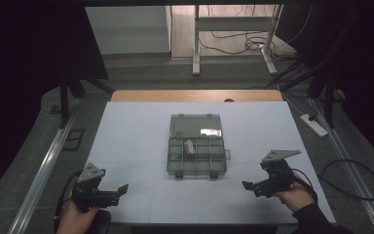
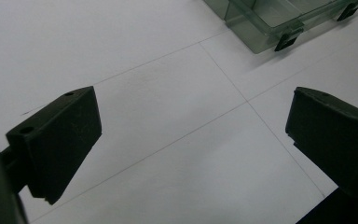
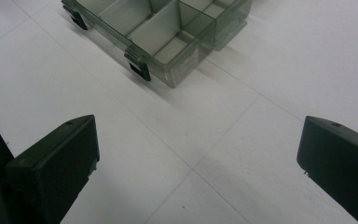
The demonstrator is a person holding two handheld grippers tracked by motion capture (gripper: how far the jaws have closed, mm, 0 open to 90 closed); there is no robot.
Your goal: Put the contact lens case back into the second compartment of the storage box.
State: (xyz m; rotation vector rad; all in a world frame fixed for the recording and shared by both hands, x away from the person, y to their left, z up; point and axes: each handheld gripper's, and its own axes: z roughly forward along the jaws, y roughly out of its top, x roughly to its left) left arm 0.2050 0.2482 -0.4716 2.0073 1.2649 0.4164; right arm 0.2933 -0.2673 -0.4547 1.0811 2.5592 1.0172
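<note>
1. Room: dim all round; a metal frame (image 1: 233,36) stands beyond the far edge, with loose cables (image 1: 246,45) on the floor and a power strip (image 1: 314,125) off to my right. Dark curtains close in both sides.

2. Table (image 1: 126,126): white top marked with thin grid lines, a wooden strip along its far edge. Surface bare apart from one item.

3. Box (image 1: 196,145): clear, greenish, compartmented, set at the table's centre with its lid thrown back flat on the far side. Dividers split the tray into cells; a small pale piece (image 1: 189,146) lies in one cell of the far row. What it is, I cannot tell. Two dark latches sit on the near wall, seen close in the right gripper view (image 3: 137,65).

4. Left gripper (image 1: 119,190): low at the near left of the table, well apart from the box. Jaws wide apart, nothing between them.

5. Right gripper (image 1: 249,186): near right, likewise well apart from the box. Jaws spread wide, holding nothing.

6. Step, in my judgement: the approach, with no contact made. Both of my grippers face inward toward the box.

7. Next move, in my judgement: carry one gripper forward over the near wall and descend squarely into the cell, clear of the dividers, while the other steadies the tray, which looks light enough to slide.
</note>
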